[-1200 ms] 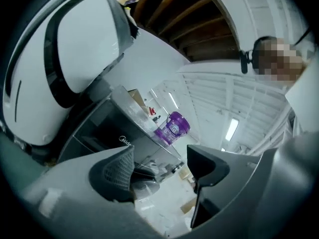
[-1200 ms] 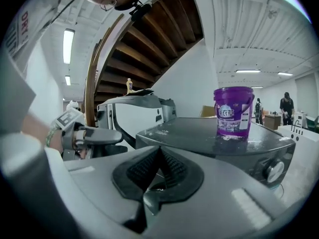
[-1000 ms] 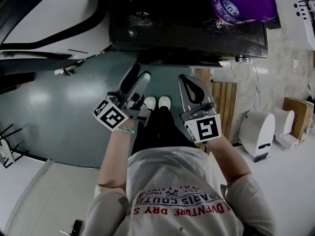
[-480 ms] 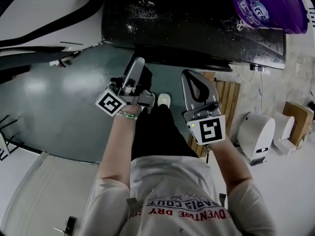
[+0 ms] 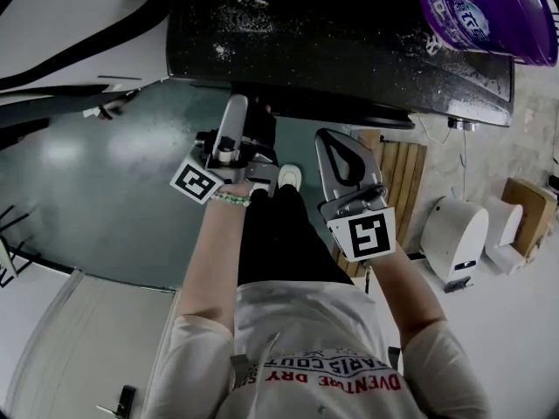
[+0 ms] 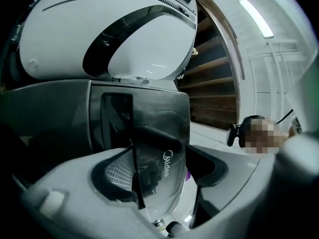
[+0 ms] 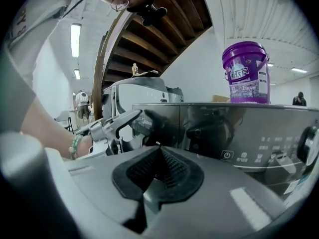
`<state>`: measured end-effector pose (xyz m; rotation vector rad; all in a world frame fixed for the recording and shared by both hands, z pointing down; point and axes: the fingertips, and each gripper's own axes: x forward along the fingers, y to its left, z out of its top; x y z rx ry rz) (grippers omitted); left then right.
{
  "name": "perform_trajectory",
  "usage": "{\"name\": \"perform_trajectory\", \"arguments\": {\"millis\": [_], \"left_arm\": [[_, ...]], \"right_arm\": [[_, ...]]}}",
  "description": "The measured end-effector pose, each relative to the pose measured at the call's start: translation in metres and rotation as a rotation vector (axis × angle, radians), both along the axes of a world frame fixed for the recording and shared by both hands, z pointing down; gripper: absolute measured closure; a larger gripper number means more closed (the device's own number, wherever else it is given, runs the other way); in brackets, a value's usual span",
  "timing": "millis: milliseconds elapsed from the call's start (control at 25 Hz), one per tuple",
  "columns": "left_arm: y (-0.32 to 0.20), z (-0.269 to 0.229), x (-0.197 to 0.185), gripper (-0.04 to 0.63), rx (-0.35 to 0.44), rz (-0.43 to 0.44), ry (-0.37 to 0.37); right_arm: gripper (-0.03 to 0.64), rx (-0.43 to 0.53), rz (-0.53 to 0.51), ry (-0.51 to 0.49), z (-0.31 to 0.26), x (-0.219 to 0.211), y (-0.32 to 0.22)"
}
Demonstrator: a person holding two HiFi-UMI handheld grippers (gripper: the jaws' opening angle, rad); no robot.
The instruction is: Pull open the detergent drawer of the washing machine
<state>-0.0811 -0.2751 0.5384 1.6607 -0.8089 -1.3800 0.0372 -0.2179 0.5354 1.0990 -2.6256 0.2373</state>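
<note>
The dark washing machine (image 5: 349, 51) fills the top of the head view, and its control panel (image 7: 234, 133) shows in the right gripper view. The glossy drawer front (image 6: 149, 128) with a white logo sits at the machine's left end. My left gripper (image 5: 251, 112) is up against that end, tilted upward. Its jaws (image 6: 162, 171) stand open, the drawer front's corner between them, and the ribbed pad (image 6: 118, 172) shows bare. The right gripper view also shows the left gripper (image 7: 134, 119) at the drawer front (image 7: 157, 123). My right gripper (image 5: 336, 140) hangs short of the panel, its pads (image 7: 159, 156) shut on nothing.
A purple detergent bucket (image 5: 489, 7) stands on the machine's right end, seen too as the bucket (image 7: 245, 73). A white appliance (image 5: 79, 24) adjoins the left side. Wooden slats (image 5: 402, 173) and a white floor unit (image 5: 454, 234) lie to the right; the person's shoe (image 5: 290, 177) is below.
My left gripper has gone forward to the machine's front edge and rolled, so its jaws now straddle the drawer corner. The right gripper has hardly shifted.
</note>
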Motion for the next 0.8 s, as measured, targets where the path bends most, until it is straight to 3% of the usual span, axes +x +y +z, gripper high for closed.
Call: {"name": "perform_trajectory", "arguments": {"millis": [80,440,800], "left_arm": [[-0.002,0.003,-0.001,0.314,-0.027,-0.012,-0.003],[-0.002,0.005,-0.001,0.319,-0.056,-0.004,0.009],[0.036,0.004,0.001,0.344,-0.024,-0.002,-0.016]], "right_arm": [[0.615,0.001,0.003,-0.001,0.001,0.000,-0.002],[0.615,0.033,0.021,0.027,0.007,0.005,-0.003],[0.615,0.050,0.053,0.039,0.007,0.015,0.003]]}}
